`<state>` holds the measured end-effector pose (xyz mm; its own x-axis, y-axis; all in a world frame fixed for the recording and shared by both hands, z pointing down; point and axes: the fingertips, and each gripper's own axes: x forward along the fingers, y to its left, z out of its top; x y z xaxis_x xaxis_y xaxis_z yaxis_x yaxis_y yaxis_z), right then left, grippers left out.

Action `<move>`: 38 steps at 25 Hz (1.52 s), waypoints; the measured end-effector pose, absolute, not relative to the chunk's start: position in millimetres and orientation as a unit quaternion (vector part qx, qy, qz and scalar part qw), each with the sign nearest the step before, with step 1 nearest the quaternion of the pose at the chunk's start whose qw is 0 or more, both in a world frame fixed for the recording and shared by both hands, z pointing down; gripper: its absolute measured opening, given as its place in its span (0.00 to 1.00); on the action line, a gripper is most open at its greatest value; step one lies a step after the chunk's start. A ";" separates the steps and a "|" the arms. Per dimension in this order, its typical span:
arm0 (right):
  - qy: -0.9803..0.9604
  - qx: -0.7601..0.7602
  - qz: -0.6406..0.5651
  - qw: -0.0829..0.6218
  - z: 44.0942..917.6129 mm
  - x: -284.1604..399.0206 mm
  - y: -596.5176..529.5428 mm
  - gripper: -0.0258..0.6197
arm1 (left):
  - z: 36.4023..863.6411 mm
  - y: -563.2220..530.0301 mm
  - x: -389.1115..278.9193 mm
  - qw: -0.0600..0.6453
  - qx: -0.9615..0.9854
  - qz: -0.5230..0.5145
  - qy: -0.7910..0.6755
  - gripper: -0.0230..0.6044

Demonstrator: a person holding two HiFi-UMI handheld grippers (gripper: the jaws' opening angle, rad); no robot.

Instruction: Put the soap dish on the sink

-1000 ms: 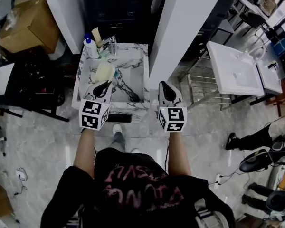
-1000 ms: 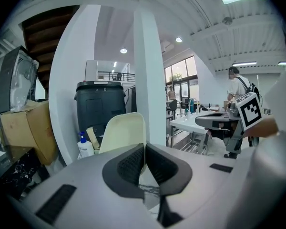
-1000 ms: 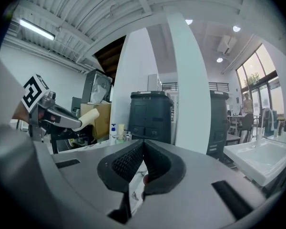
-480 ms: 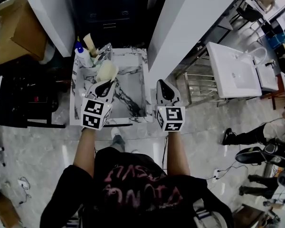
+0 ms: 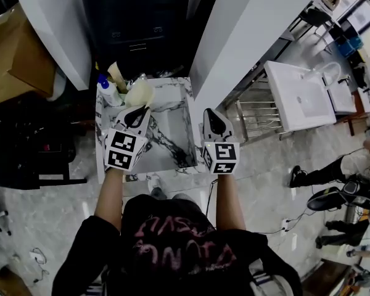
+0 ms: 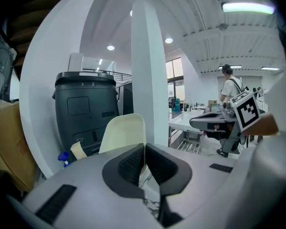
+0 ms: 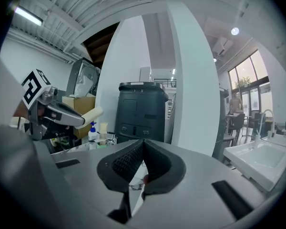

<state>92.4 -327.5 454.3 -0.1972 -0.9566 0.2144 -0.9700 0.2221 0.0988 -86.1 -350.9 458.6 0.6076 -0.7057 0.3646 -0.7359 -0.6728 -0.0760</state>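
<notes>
The soap dish [image 5: 139, 94], a pale cream shell, was held clear of any surface in the left gripper [image 5: 135, 111], above the far left part of the marble-patterned sink [image 5: 180, 113]. In the left gripper view the jaws were seen pinched on the dish's lower edge, with the rest of it standing up beyond them. The right gripper [image 5: 211, 119] was held just past the sink's right rim. Its jaws were pressed together and nothing was gripped between them.

The carrying step was judged to be in hand, with the setting-down not yet done. For the next move, a bare stretch of rim or ledge would need to be picked out. The dish would then have to be lowered until it was borne by the stone, and only then let go. The far left corner was crowded by a pump bottle [image 5: 108, 92] and other small items, so little room was likely left there.

The exact line of grip was covered by the dark jaw pads. In the head view, the ledge under and behind the dish was hidden by the dish and the gripper. The items beside the bottle were too small to be named, and the tap could not be made out clearly.
</notes>
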 end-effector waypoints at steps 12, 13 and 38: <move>-0.758 0.644 0.033 0.096 444.4 108.8 -345.9 0.06 | 455.9 -370.2 -67.4 0.035 0.905 0.188 -0.380 0.08; -0.758 0.644 0.033 0.096 444.9 110.9 -348.7 0.06 | 456.8 -372.5 -64.8 0.035 0.905 0.189 -0.380 0.08; -0.770 0.630 0.043 0.091 451.5 166.2 -394.7 0.06 | 526.4 -428.3 0.5 0.049 0.889 0.275 -0.363 0.08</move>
<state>166.2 -394.7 451.5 -0.1892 -0.9626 0.1941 -0.9783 0.2019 0.0476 0.5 -428.3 526.4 0.5845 -0.6187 0.5250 -0.6728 -0.7312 -0.1126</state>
